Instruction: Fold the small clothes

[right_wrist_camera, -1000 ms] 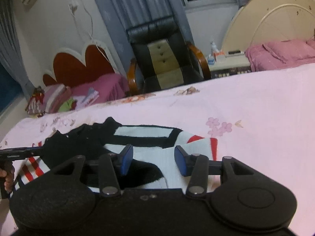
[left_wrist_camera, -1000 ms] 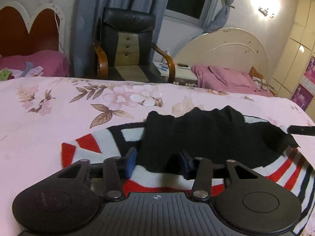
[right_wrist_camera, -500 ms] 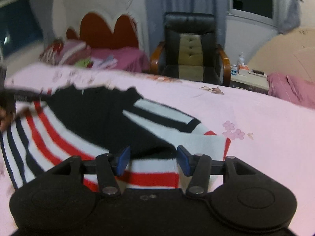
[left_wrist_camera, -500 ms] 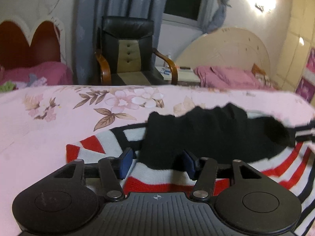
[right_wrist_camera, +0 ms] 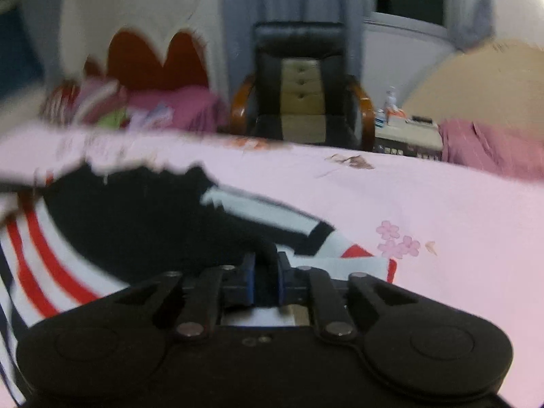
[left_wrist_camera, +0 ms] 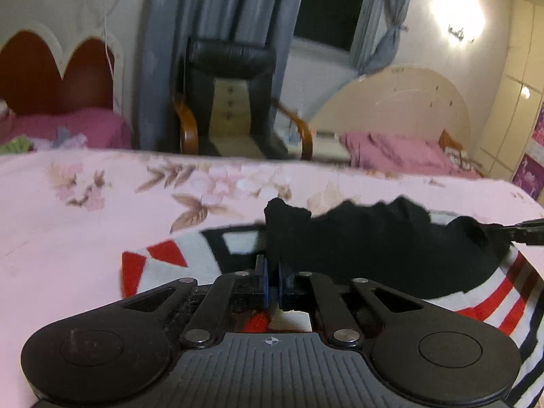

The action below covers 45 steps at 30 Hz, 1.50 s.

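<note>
- Knitted in black with white, red and dark stripes, the small sweater [left_wrist_camera: 391, 258] lay spread on the pink floral bedspread [left_wrist_camera: 85, 224], towards its near edge, with bare sheet beyond it up to the far edge.
- The left hand-held gripper [left_wrist_camera: 271, 277] had its blue pads all but together, pinching a thin fold of the black knit on the garment's left side; a tuft of black cloth stood up just past the fingertips.
- The right hand-held gripper [right_wrist_camera: 266, 273] was closing, its jaws narrow, with a strip of dark fabric between the pads at the sweater's right side, near the striped sleeve [right_wrist_camera: 292, 217].
- Both pictures were blurred, so I could not tell exactly how many layers either side had caught.
- The step in hand looked like taking matched pinches before a fold. To do it well, both grips ought to be firm before lifting.
- The two sides should rise together and level, so the knit hangs evenly rather than twisting.
- A thin pinch on stretchy knit may slip, so a slow lift and an unhurried carry towards the far edge would suit.
</note>
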Available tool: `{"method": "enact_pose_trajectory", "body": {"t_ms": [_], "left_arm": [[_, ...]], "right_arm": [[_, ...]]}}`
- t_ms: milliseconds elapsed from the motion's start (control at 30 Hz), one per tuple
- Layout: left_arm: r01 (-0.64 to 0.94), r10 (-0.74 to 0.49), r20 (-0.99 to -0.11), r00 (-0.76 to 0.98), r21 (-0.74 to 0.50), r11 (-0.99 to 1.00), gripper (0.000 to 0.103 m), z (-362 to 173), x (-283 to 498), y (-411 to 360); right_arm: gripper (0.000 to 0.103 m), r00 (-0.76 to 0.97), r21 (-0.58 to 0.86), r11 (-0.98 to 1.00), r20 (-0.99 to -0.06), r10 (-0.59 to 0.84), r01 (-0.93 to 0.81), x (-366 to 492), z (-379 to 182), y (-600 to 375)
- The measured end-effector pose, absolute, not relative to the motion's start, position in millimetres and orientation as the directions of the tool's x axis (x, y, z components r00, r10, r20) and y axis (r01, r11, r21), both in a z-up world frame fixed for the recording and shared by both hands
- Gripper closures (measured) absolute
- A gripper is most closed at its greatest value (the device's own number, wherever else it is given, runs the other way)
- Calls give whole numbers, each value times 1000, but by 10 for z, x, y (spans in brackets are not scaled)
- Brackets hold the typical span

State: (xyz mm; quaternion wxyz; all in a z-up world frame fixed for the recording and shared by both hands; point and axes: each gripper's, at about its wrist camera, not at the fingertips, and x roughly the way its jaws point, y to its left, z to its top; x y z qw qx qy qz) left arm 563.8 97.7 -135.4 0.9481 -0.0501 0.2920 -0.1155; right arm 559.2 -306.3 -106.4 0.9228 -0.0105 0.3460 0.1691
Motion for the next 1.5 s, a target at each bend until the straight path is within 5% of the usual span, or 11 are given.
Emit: {"method": "enact_pose_trajectory", "body": {"t_ms": [233, 433, 533, 567, 667, 833, 1033, 1167, 1233, 1300, 1500], "left_arm": [[131, -198, -565, 801, -157, 979, 98, -1436, 5667, 975], [119, -176, -572, 801, -137, 983, 97, -1440, 5661, 952], [61, -128, -559, 819, -136, 989, 71, -1392, 5604, 999], [37, -105, -543, 833, -135, 990, 70, -1356, 5545, 1028], [106, -167, -489, 856, -150, 983, 70, -1159, 5271, 951], [333, -353, -539, 765, -138, 933, 70, -1210, 4991, 70], [357, -311, -582, 751, -38, 933, 66, -1415, 4849, -333], [271, -261, -587, 766, -73, 960, 66, -1373, 4807, 140], [240, -227, -597, 769, -59, 969, 66, -1385, 4731, 363], [166, -144, -608, 780, -20, 986, 63, -1399, 4639, 574], [193, -216, -579, 786, -103, 976, 63, -1243, 4375, 373]], "right_arm": [[94, 677, 321, 939, -666, 315, -121, 5807, -1266, -3349], [91, 698, 274, 960, -676, 238, -62, 5728, -1232, -3325], [73, 739, 214, 976, -665, 107, 51, 5652, -1121, -3364], [66, 757, 197, 977, -650, 65, 85, 5580, -1049, -3387], [73, 761, 194, 981, -632, 147, -29, 5332, -901, -3233], [64, 687, 101, 940, -658, 309, -326, 4962, -1001, -2448], [57, 689, -115, 909, -691, 217, -401, 4784, -1238, -1969], [45, 710, -153, 958, -701, 69, -244, 4830, -1203, -2440], [45, 694, -123, 969, -718, 63, -215, 4827, -1202, -2704], [60, 693, -158, 969, -721, 17, -189, 4759, -1198, -2815], [62, 735, -20, 969, -656, 174, -248, 4419, -943, -2622]]}}
